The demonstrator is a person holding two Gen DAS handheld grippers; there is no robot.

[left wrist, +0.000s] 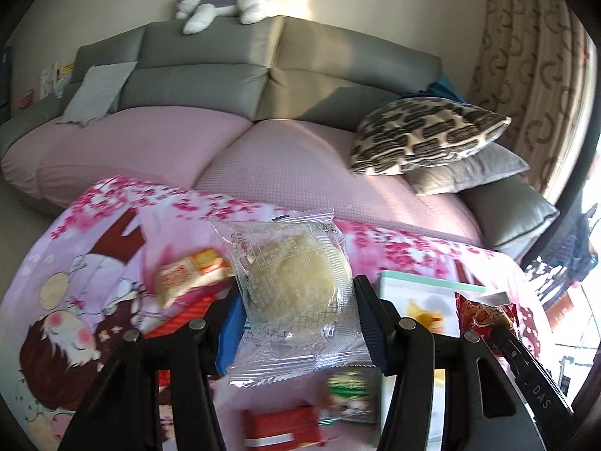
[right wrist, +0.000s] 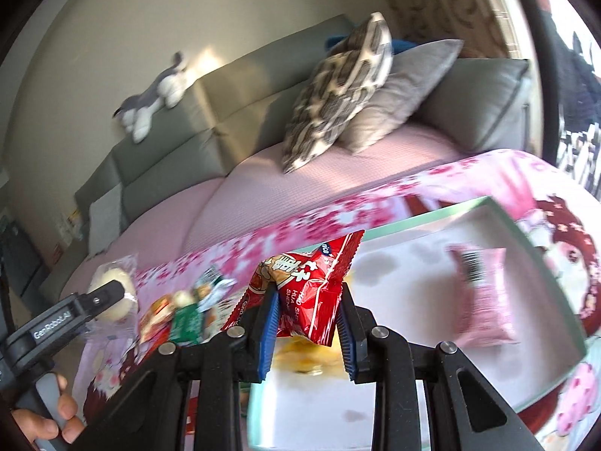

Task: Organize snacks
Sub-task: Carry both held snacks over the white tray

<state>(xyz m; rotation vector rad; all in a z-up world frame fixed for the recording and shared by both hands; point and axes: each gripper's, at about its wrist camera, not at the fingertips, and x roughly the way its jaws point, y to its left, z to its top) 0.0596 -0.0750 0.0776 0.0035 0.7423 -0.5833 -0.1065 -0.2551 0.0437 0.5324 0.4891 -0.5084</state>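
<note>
Though right-view only, boxed pink packet

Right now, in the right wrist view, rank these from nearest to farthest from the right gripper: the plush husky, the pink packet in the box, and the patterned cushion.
1. Pink packet: just right of the right gripper, inside the box.
2. Patterned cushion: beyond the table, on the sofa seat.
3. Plush husky: far left, atop the sofa back.
</note>
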